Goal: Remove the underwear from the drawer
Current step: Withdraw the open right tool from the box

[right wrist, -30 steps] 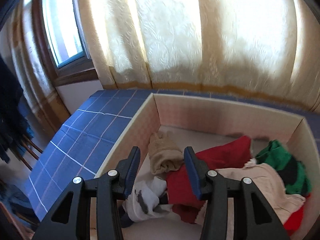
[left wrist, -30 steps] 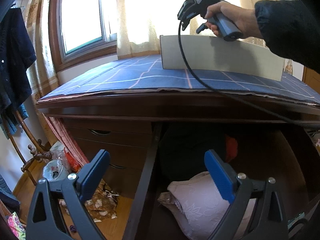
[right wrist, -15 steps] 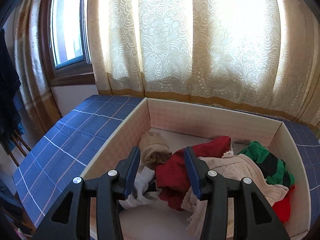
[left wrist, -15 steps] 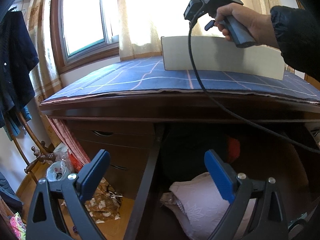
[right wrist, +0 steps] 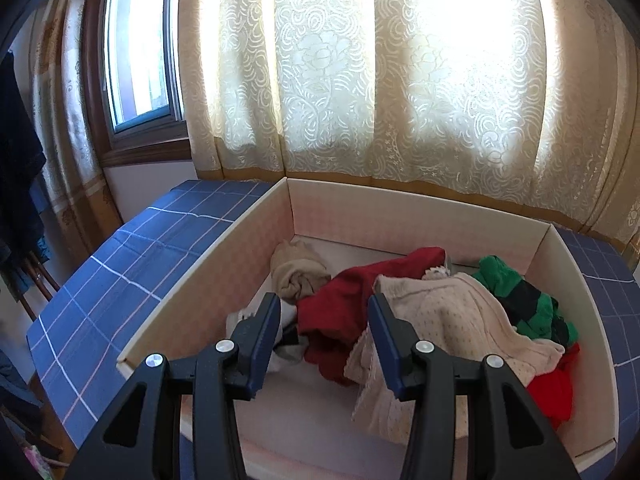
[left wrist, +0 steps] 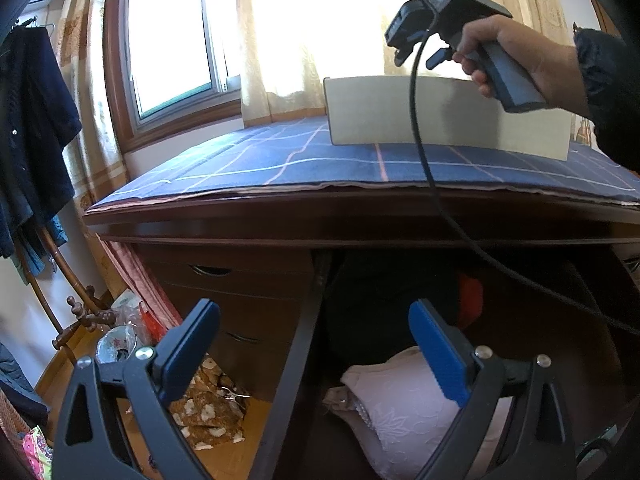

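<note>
A: Biggest first?
B: Dark brown wooden desk (left wrist: 360, 224) with a blue grid-pattern cloth (left wrist: 320, 160) on top, its open dark wooden drawer (left wrist: 304, 360) pulled out below.
A: On the cloth?
B: Shallow white cardboard box (right wrist: 208, 272), open top, holding a heap of clothes: red garment (right wrist: 340, 304), cream knitted piece (right wrist: 452, 312), green-and-black striped one (right wrist: 516, 292), beige rolled bundle (right wrist: 298, 272).
A: Task item?
B: Pale pink lace-patterned underwear (left wrist: 404, 404) lies in the drawer, front end, under the left gripper (left wrist: 316, 344).
A: Left claw?
B: Tilted down over the drawer, blue pads spread wide, nothing between them, not touching the underwear.
A: Right?
B: Person's right hand (left wrist: 516, 56) in a dark sleeve (left wrist: 608, 92) holds the right gripper (right wrist: 324, 332) by its handle above the box, pointing downward. Jaws part-way apart, empty, hovering over the red garment; no contact I can see.
A: Cable?
B: Black cable (left wrist: 424, 152) hangs from that gripper across the desk front.
</note>
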`<state>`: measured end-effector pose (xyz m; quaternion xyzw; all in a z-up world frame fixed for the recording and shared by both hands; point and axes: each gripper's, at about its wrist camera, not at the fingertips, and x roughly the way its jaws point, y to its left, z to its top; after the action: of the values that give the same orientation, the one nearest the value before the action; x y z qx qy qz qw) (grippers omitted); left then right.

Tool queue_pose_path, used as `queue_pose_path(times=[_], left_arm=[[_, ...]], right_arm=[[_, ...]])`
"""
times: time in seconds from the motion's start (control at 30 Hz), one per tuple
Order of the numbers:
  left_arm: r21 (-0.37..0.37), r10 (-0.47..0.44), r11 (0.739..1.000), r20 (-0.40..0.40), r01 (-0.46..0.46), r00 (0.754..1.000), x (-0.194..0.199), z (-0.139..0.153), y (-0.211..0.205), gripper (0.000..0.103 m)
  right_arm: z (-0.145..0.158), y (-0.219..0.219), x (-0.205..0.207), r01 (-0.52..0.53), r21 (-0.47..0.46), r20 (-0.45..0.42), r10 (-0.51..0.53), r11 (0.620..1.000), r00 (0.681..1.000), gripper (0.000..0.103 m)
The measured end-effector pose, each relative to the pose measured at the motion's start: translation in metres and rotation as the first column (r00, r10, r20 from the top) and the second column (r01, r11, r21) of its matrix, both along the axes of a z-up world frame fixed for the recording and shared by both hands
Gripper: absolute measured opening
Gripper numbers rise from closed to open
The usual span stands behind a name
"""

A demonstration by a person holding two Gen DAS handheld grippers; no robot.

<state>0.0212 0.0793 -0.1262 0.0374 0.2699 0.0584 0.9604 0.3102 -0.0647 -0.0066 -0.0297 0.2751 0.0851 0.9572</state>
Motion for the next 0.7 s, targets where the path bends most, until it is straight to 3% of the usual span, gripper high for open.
queue_pose_path(times=[0.37,0.7], left_arm=[[-0.015,0.003,1.000,0.015,-0.003,1.000,-0.001,0.001,0.004,0.097],[-0.094,-0.004,0.996,0.048,0.008,0.999,-0.005,0.001,0.015,0.097]], right_arm=[[-0.006,-0.009,-0.026,-0.016,0.005,0.008,0.016,1.000,1.000,0.048],[-0.009,-0.029,-0.046,-0.019,0.041,0.043,0.017,0.999,0.999,0.048]])
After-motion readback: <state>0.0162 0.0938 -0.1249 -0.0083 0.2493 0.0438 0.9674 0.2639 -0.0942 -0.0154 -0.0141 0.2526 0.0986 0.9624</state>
